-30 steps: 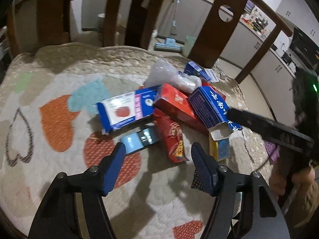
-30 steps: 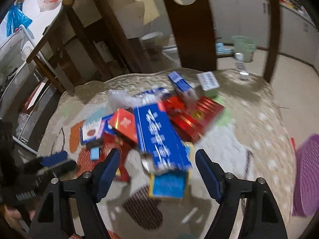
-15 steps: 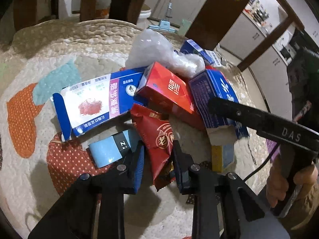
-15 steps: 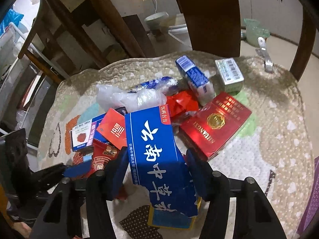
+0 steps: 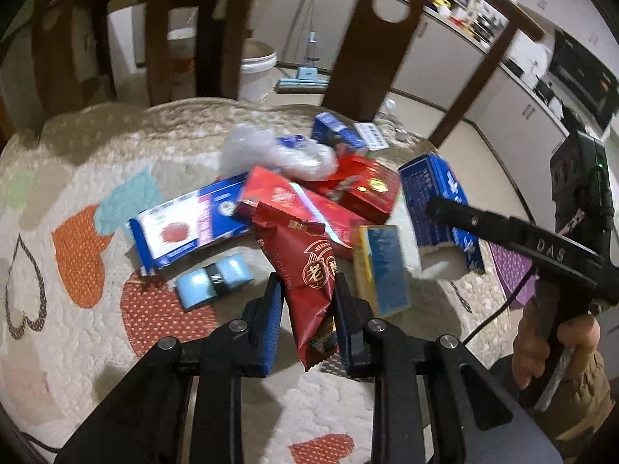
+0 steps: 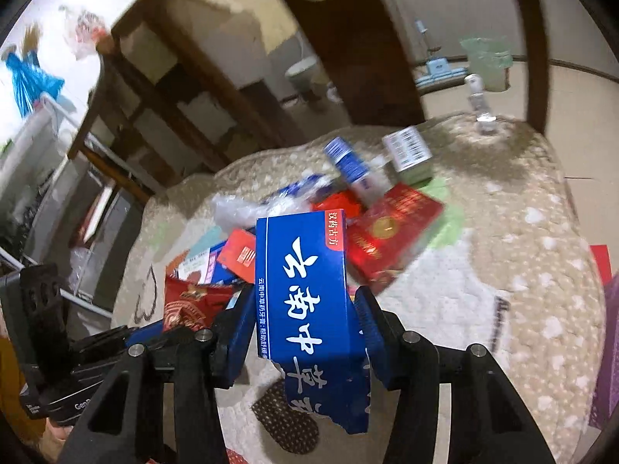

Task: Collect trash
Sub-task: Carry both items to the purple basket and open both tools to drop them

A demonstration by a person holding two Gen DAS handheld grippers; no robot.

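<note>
In the right gripper (image 6: pixel 301 309), closing: torn blue box (image 6: pixel 305 290).

Dim, perhaps motion-blurred, fisheye-warped edges

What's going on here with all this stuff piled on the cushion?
A person is clearing trash off a quilted chair cushion with two handheld grippers. The left gripper is shut on a dark red snack wrapper. The right gripper is closing on a torn blue toothpaste box, pads against its sides. Other boxes and a clear plastic bag lie on the cushion.
</note>
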